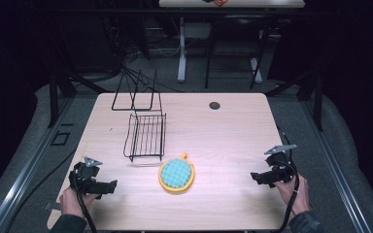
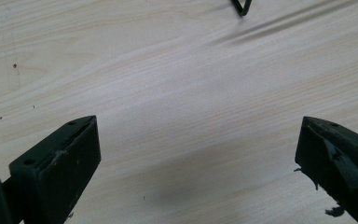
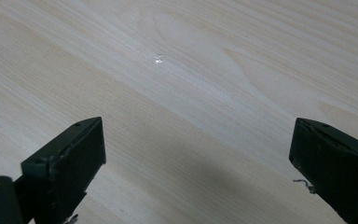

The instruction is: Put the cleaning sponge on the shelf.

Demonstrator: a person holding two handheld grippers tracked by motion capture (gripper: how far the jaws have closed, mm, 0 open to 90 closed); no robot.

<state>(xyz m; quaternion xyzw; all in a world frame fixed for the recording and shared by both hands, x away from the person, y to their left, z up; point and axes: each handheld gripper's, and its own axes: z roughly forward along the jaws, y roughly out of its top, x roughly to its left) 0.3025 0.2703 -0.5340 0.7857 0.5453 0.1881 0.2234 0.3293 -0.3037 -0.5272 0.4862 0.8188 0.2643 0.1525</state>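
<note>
A round pot holder, yellow-rimmed with a teal quilted middle, lies flat near the table's front centre. Just behind it to the left stands a black wire rack, and a black wire frame rises at the table's far left. My left gripper rests low at the front left, jaws wide open over bare wood; a corner of wire shows at the top of its view. My right gripper sits at the front right, also open over bare wood. Both point inward toward the pot holder.
The light wooden table has a dark round grommet near its far edge. Dark metal frame bars flank the table on both sides. Another desk's legs stand beyond it on the grey floor.
</note>
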